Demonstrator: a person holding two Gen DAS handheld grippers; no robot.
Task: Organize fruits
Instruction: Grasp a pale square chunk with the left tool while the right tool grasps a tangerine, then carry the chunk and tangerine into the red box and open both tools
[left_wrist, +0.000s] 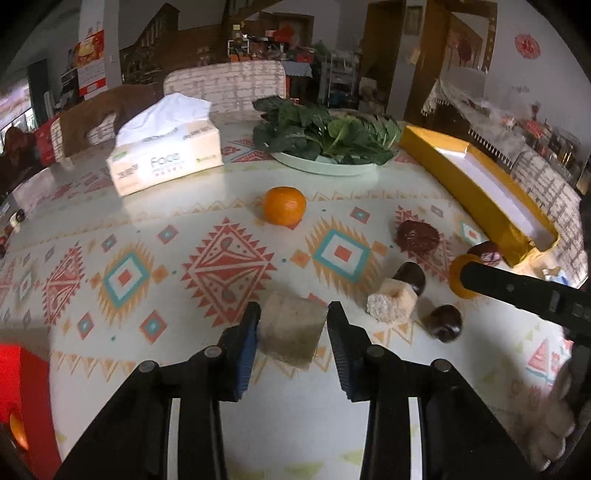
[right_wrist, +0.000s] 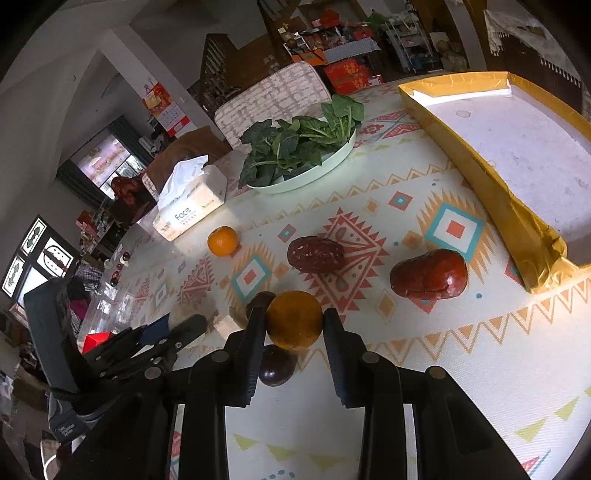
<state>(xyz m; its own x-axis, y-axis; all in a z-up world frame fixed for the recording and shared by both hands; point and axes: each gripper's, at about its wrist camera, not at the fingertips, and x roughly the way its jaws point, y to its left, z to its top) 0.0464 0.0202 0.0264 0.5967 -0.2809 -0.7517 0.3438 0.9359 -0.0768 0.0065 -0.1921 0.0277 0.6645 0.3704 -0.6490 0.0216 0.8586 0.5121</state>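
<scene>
The gold tray (right_wrist: 480, 166) holds nothing yet, so sorting has barely begun; the right claw (right_wrist: 294, 321) pinches a small orange (right_wrist: 294, 319) just above the desk (right_wrist: 424, 369), the left claw (left_wrist: 293, 321) clamps a pale block (left_wrist: 293, 332) (no fruit); a second orange (left_wrist: 284, 205) and the red dates (right_wrist: 428, 274) wait.

table (left_wrist: 207, 417) covered with a patterned cloth. seen on it: tissue box (left_wrist: 166, 155) upper left, plate of greens (left_wrist: 325, 166) upper centre, gold tray (left_wrist: 480, 192) upper right, mandarin (left_wrist: 285, 205) centre, dates (right_wrist: 428, 274) and pale cubes (left_wrist: 391, 301) lower right.
</scene>
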